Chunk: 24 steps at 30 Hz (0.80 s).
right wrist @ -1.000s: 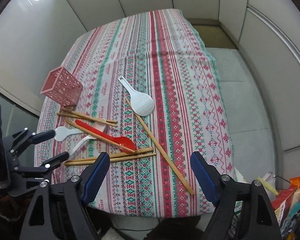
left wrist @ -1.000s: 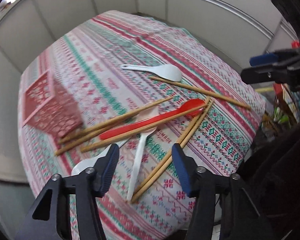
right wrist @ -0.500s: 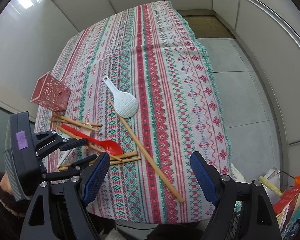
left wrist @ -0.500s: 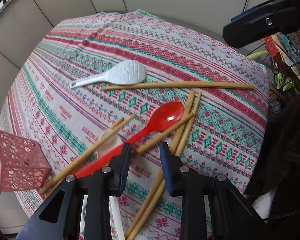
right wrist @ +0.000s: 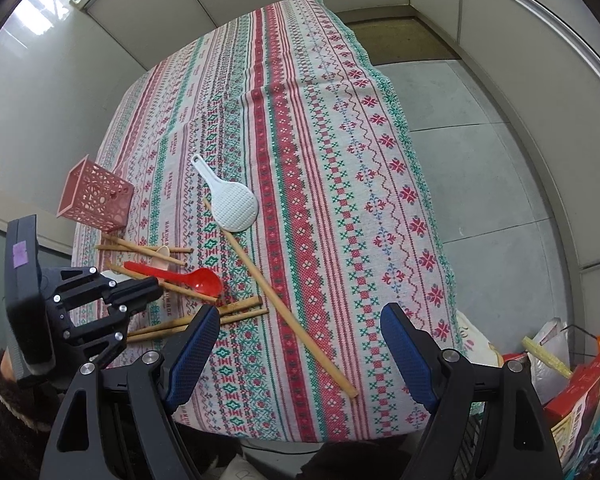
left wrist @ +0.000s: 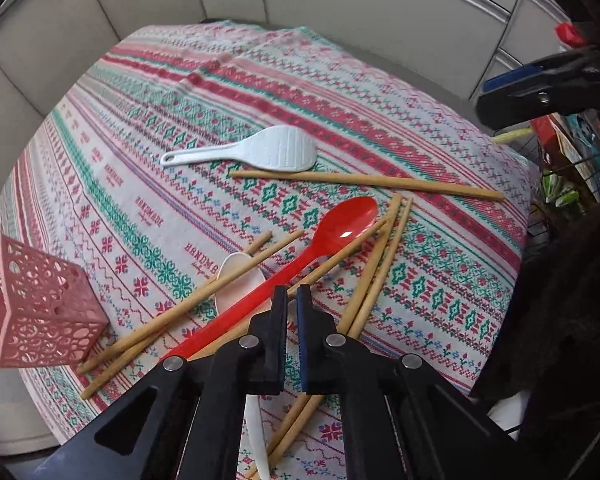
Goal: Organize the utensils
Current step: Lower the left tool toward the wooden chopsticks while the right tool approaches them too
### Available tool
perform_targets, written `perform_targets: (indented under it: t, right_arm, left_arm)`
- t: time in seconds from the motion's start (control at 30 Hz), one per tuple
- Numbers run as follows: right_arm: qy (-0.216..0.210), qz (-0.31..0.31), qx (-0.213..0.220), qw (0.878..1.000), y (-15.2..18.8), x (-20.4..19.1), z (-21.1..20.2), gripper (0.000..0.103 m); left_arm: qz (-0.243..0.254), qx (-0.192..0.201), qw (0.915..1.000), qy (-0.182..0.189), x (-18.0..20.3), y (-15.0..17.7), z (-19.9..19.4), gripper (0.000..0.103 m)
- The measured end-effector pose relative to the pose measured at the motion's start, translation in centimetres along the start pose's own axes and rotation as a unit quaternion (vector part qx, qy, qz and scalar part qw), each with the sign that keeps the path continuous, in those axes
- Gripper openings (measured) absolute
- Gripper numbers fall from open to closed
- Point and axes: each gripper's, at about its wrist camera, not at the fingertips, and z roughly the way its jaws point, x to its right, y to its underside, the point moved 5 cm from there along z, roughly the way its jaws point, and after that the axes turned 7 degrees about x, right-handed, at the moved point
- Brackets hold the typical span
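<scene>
Whereas a second ago the left gripper (left wrist: 292,294) stood half open over the pile, its jaws are now clenched to a thin slit, low over the point where a chopstick (left wrist: 340,250) crosses the red spoon (left wrist: 350,220). The chopstick runs straight into the slit. Whether it is pinched there or only lies beneath cannot be told, since the jaw tips cover the contact. The spoon handle passes just beside the left jaw.

If the pinch is good, the first utensil is in hand and a lift toward the basket (left wrist: 40,300) would follow. That basket stands upright and seemingly empty at the cloth's (left wrist: 180,120) left edge, near the ends of two more chopsticks. All other utensils lie loose on the cloth:
- a cream spoon (left wrist: 236,276) under the crossed sticks
- a white paddle (left wrist: 276,152) farther out
- a lone long chopstick (left wrist: 364,182) just beside the paddle

The right gripper (right wrist: 300,311) hangs released and wide over the near edge, with nothing between its pads.

The left gripper's body covers the near ends of the chopsticks, and most of a white handle (left wrist: 256,432). The right view shows its tips over the spoon handle, too small to resolve.
</scene>
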Motion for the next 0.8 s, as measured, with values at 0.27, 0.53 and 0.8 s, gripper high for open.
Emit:
perform_targets:
  t: [0.27,0.53,0.8]
  right_arm:
    - [-0.007,0.004,0.002,1.0,-0.2,0.0,-0.1,0.084]
    - [-0.008,0.011,0.0,1.0,-0.3,0.5,-0.2,0.084]
    - [-0.011,0.015,-0.006,1.0,-0.6,0.4,0.3,0.084]
  left_arm:
    - [0.03,-0.004,0.9988,-0.038,-0.7,-1.3,-0.4,0.008]
    - [0.052,-0.038,0.9966,-0.052,-2.2,-1.6,2.1,0.037]
    - [-0.013,-0.053,0.9977,-0.039,-4.4,-2.6,4.4,0.034]
